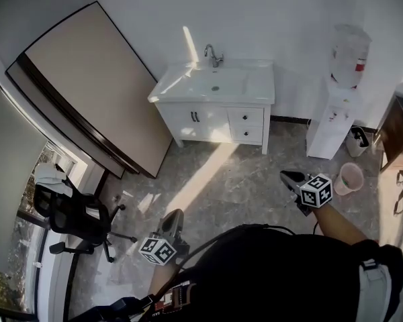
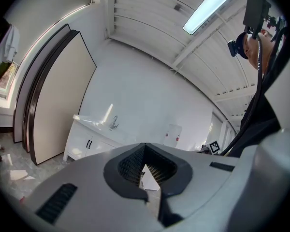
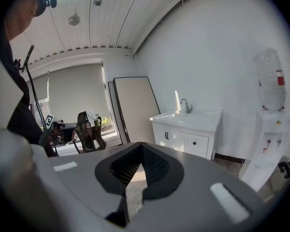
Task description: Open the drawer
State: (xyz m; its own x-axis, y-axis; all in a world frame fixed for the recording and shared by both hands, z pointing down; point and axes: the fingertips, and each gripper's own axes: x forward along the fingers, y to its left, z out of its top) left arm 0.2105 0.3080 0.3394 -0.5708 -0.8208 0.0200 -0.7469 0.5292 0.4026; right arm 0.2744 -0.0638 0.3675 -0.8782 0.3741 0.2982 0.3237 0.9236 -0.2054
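- Drawer (image 1: 246,116) — in the head view it is the upper of two small fronts stacked at the right end of a white vanity (image 1: 188,121), which stands against the far wall (image 1: 269,12). Its front sits flush, shut.
- A basin (image 1: 218,82) with a tap (image 1: 213,54) tops the vanity. A water dispenser (image 1: 336,113) stands to its right, and a large board (image 1: 87,79) leans on the wall to its left.
- At the near edge of the same view, the left gripper (image 1: 174,215) and the right gripper (image 1: 287,176) are held over the marbled floor (image 1: 242,180). Both point toward the vanity and are well apart from it.
- A pink bucket (image 1: 351,178) stands on the floor at the right, and an office chair (image 1: 77,217) at the left.
- Left gripper view: the left gripper (image 2: 144,146) has its jaws together, with nothing between them. The vanity (image 2: 87,144) lies far ahead to the left, showing doors with dark handles; the drawer cannot be made out there.
- Right gripper view: the right gripper (image 3: 141,144) also has its jaws closed and empty. The drawer (image 3: 199,143) shows ahead and to the right — a dark knob on its shut front, well apart from the jaw tips.
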